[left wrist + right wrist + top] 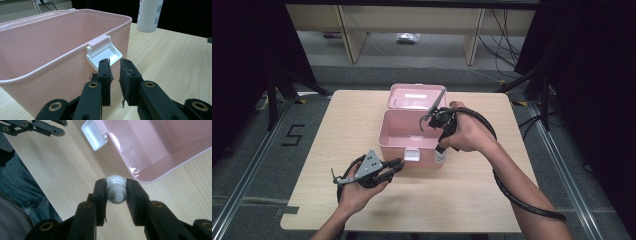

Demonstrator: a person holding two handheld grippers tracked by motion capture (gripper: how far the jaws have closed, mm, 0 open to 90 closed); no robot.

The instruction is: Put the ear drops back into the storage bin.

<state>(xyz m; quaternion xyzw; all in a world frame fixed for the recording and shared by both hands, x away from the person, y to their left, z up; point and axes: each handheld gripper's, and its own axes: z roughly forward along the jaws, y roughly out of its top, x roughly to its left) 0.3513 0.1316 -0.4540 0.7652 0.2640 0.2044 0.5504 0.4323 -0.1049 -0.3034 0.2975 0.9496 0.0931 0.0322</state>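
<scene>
This looks like a lab or recording studio set up for capturing handling work. A small wooden counter (362,210) stands alone on grey carpet, flanked by black curtains (242,65) on both sides. Metal rails (247,170) run along the floor, a taped number five (293,135) marks it, loose cables (504,45) trail at the back, and pale workbench legs (352,35) stand behind.

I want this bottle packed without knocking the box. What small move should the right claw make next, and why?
Probably lift and carry the bottle sideways over the box. The right claw is shut on its cap, the bottle hangs just outside the box's front corner, and the lid is open, so the inside is free.
</scene>
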